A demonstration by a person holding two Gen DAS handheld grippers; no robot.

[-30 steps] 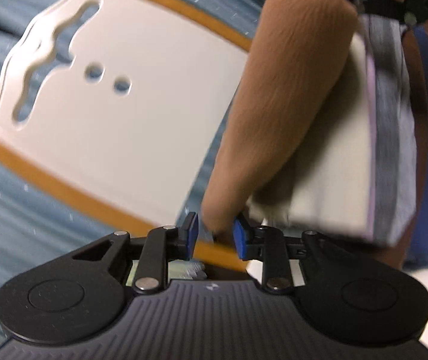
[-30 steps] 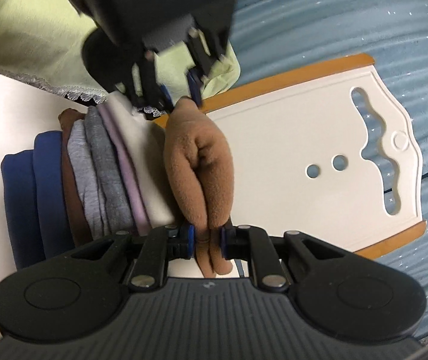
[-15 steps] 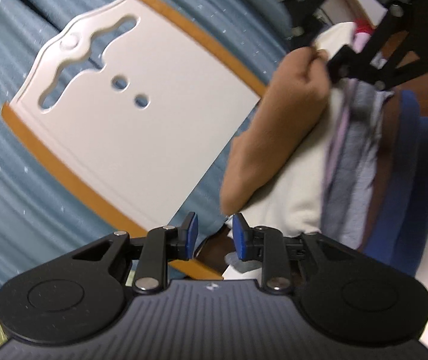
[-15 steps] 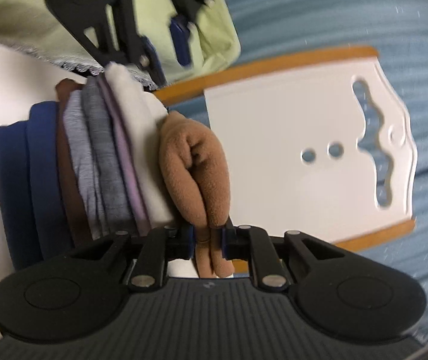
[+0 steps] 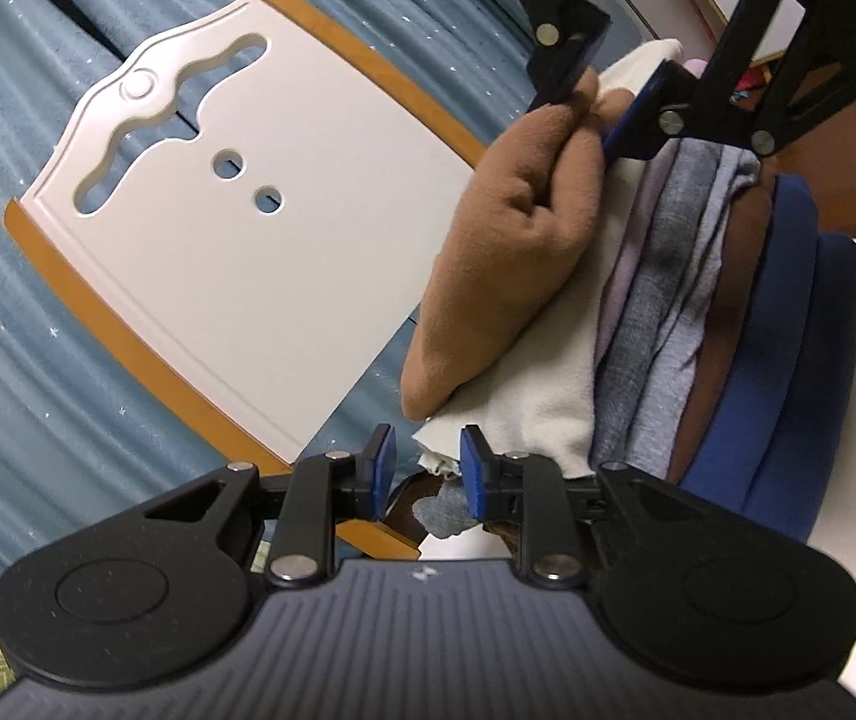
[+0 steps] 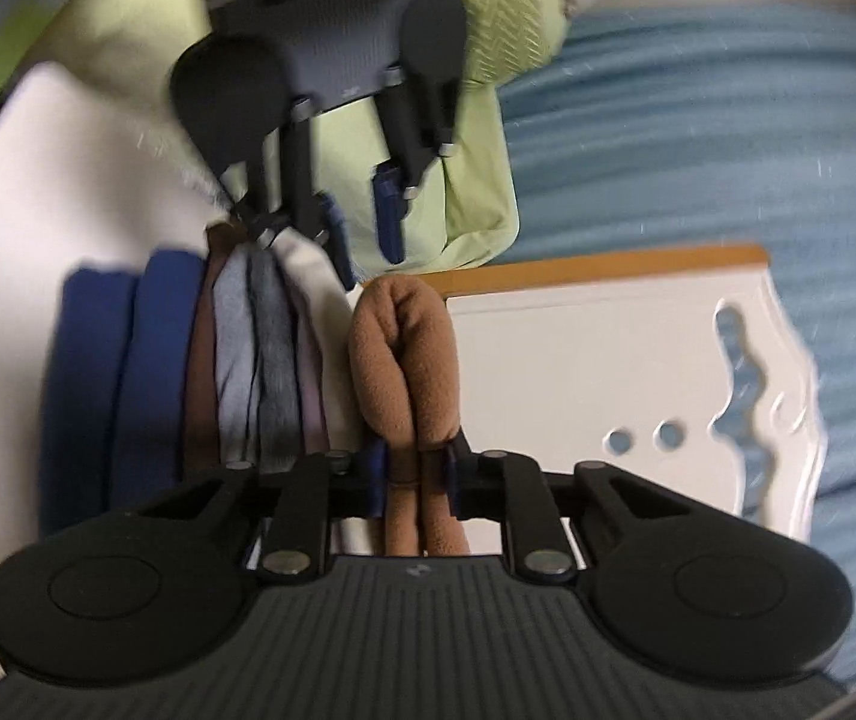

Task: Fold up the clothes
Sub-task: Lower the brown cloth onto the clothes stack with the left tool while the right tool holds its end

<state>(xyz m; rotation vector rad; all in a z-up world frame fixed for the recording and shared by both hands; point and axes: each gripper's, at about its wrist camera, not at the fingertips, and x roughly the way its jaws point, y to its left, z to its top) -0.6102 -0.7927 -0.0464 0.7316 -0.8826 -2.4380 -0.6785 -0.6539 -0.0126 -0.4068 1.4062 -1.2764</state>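
Right gripper (image 6: 414,468): jaws clamped on the near end of the folded brown fleece garment (image 6: 404,360), both pads pressing into the doubled cloth. The left wrist view confirms this grip from the far side, where the right gripper (image 5: 589,102) pinches the bunched end of the fleece (image 5: 511,252).

Left gripper (image 5: 422,468): jaws parted with nothing between the pads; it is released. The cream layer's corner lies just beyond its fingertips, not gripped. In the right wrist view the left gripper (image 6: 362,222) hangs over the far end of the stack, apart from the fleece.

Location of work item: the fleece rests on top of the stack of folded clothes (image 5: 697,312) (cream, lilac, grey, brown and blue layers), leaning against the cream layer, on the side facing the white folding board (image 5: 236,276) with orange edges. The board lies on a blue ribbed cover (image 5: 38,360); a pale green cloth (image 6: 475,180) lies beyond.

Assessment: the step appears to be seating the folded fleece on the stack. Recommended practice: keep the right grip firm until the fleece lies flat and square over the cream layer, then let go without dragging. The free left gripper could steady the far end; the fold may spring open if freed early, and the stack could slump if pushed sideways.
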